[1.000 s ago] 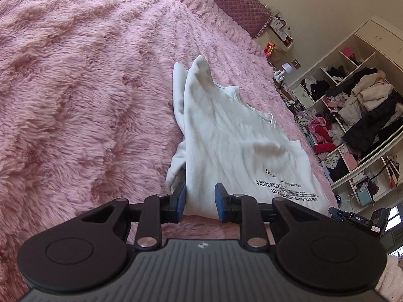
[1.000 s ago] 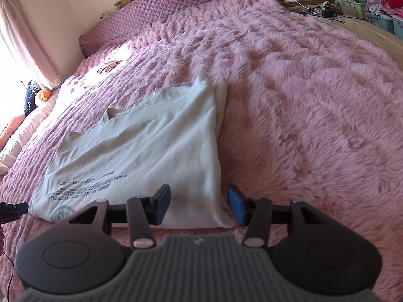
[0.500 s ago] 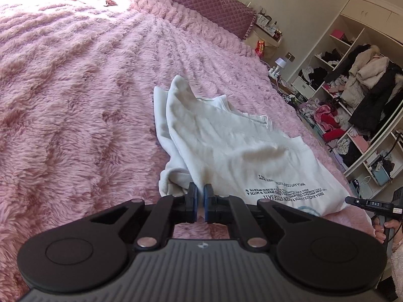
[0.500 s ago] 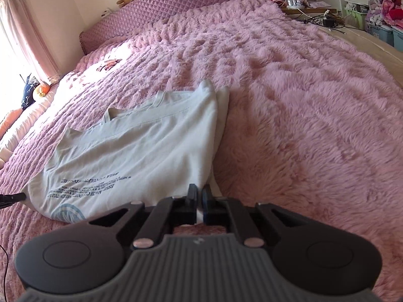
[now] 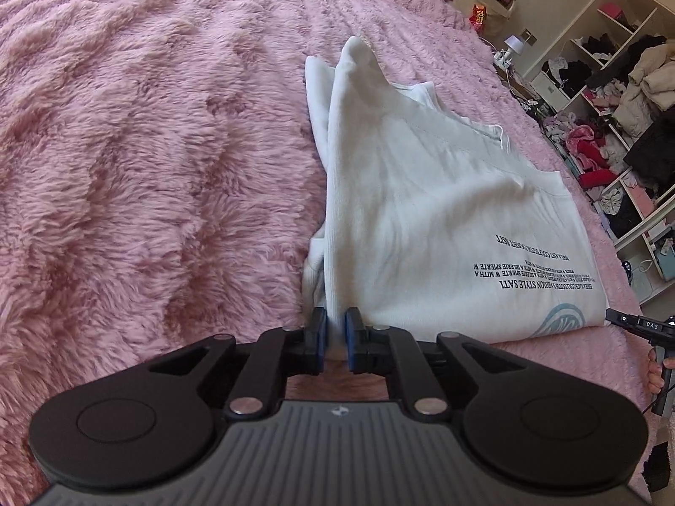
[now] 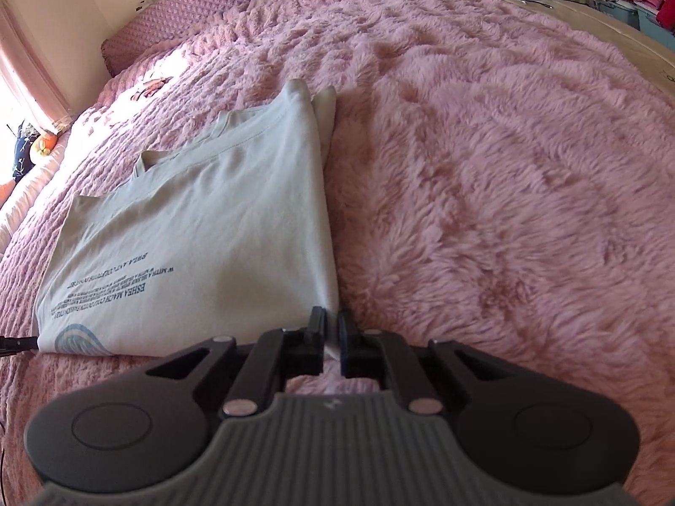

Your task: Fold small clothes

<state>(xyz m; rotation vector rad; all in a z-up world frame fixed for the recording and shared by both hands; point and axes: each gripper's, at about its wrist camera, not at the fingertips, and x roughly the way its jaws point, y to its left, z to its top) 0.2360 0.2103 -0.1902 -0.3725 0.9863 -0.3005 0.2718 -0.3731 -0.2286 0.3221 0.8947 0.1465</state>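
Observation:
A white T-shirt with dark printed lettering lies flat on the fluffy pink blanket, its hem nearest me. My left gripper pinches the hem's left corner. The cloth rises in a taut ridge into the narrow gap between the blue pads, and the jaws are opening slightly. In the right wrist view the T-shirt runs away to the left. My right gripper grips its right hem corner, with fabric pulled tight between the pads. Its jaws are opening a little too.
The pink blanket spreads wide on both sides of the shirt. A quilted purple headboard stands at the far end. Open shelves stuffed with clothes stand past the bed's right side. A hand shows at the right edge.
Both grippers stood open at the hem a second ago. They have since closed on the shirt's two near corners, and the cloth edges are now drawn up taut.

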